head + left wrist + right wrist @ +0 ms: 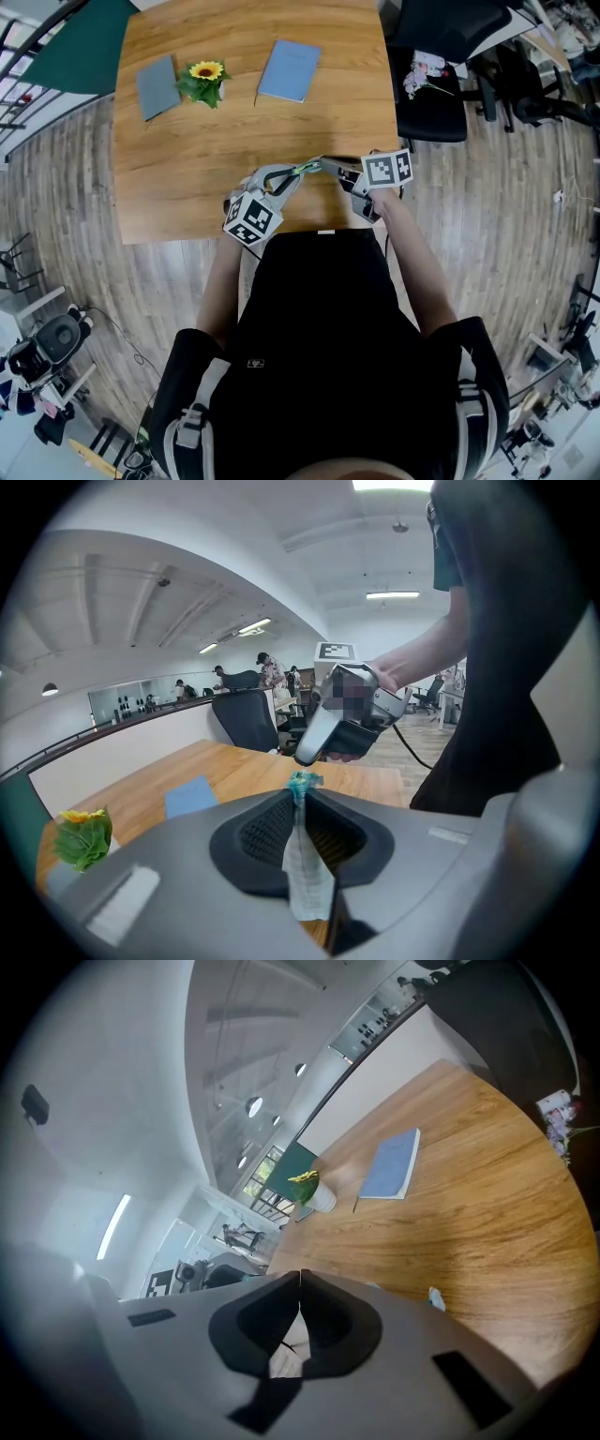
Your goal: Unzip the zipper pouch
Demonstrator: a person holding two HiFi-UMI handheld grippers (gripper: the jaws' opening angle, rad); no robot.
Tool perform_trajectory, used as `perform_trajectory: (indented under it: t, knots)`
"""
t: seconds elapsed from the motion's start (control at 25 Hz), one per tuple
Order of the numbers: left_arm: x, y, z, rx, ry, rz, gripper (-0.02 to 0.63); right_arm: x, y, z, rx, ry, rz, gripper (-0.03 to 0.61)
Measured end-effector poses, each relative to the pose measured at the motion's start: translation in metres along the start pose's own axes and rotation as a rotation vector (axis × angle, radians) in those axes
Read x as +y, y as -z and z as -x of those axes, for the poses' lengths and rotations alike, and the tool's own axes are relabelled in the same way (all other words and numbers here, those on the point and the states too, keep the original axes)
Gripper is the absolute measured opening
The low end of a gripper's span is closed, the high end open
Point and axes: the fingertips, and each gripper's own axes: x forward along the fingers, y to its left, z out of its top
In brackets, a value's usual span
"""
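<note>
The zipper pouch is a small pale piece with a teal-green end, held above the near edge of the wooden table between both grippers. My left gripper is shut on it: in the left gripper view the pale fabric is pinched between the pads, and the teal end pokes out past the tips. My right gripper meets the pouch from the right. Its jaws are shut tip to tip in the right gripper view, with a thin pale bit, seemingly the zipper pull, behind the pads.
A blue notebook, a grey notebook and a potted sunflower lie on the table's far half. A black office chair stands at the table's right. The person's body is close against the near edge.
</note>
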Motion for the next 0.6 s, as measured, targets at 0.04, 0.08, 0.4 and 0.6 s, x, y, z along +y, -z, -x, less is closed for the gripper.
perform_trajectory:
  t: [0.04, 0.08, 0.4, 0.6]
  knots:
    - [0.0, 0.0, 0.0, 0.001, 0.0, -0.001, 0.043, -0.001, 0.0, 0.0, 0.0, 0.006, 0.001, 0.006]
    - [0.0, 0.0, 0.0, 0.002, -0.001, -0.001, 0.043, -0.003, 0.0, 0.001, 0.0, 0.014, 0.001, 0.006]
    - [0.003, 0.0, -0.002, 0.01, 0.003, -0.007, 0.043, -0.012, -0.004, 0.0, -0.007, 0.037, -0.003, 0.006]
    - [0.004, 0.001, -0.004, 0.017, -0.002, -0.013, 0.043, -0.02, -0.007, -0.002, -0.012, 0.091, 0.01, 0.006]
